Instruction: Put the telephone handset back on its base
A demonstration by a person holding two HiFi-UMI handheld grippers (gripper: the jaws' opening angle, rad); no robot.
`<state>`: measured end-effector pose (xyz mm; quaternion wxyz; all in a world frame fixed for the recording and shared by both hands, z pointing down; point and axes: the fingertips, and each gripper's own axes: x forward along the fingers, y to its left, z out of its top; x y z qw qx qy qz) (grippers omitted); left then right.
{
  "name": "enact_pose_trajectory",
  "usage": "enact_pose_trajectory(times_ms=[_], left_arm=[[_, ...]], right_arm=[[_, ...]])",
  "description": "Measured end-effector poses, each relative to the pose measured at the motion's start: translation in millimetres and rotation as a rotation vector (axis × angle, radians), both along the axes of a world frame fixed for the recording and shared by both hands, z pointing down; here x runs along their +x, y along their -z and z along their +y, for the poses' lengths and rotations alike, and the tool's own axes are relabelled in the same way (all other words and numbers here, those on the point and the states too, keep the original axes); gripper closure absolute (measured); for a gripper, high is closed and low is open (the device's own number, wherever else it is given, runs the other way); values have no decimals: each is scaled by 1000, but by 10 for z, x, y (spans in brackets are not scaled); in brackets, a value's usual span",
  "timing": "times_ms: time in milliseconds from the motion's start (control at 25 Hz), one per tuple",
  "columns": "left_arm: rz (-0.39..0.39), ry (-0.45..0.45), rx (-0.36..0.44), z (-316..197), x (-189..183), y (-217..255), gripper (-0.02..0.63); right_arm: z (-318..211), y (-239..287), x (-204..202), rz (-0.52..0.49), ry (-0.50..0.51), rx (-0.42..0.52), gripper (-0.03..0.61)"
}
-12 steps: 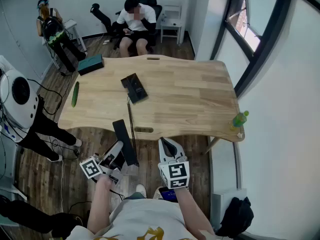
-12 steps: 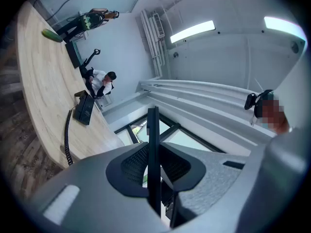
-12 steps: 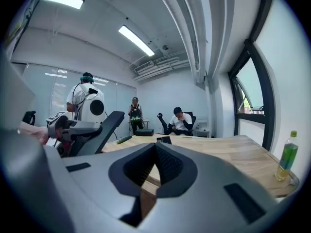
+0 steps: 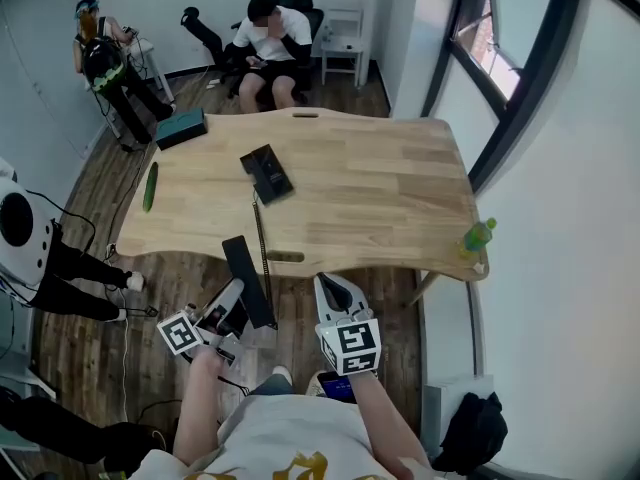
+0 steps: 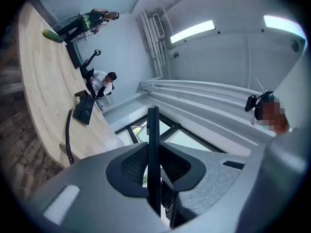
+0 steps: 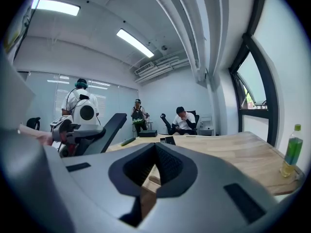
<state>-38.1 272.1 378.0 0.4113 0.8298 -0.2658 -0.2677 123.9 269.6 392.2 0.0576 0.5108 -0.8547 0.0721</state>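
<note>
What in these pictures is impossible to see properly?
Base buttons: too small in head view and left gripper view.
Handset faces: left gripper view shows only its thin edge, clamped in the left gripper.
Where cord joins handset: too thin to trace, head view.
Bottle label: too small, head view.
Seated person's face: blurred over.

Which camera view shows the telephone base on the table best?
The head view: the telephone base lies whole on the wooden table, seen from above. The left gripper view shows it small and sideways; the right gripper view, only a tiny dark shape.
</note>
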Motion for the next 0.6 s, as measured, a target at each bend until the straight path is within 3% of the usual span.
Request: enact_pose_trajectory(times_ms=[240,600], left_arm=[[35,15,-13,-6,-19,-14,541],[25,12,-15,-322,-56,-96,541]], right_arm=[[4,-35,16,4,7,-7,574],[-247,-139,75,14,-8,-25,574]])
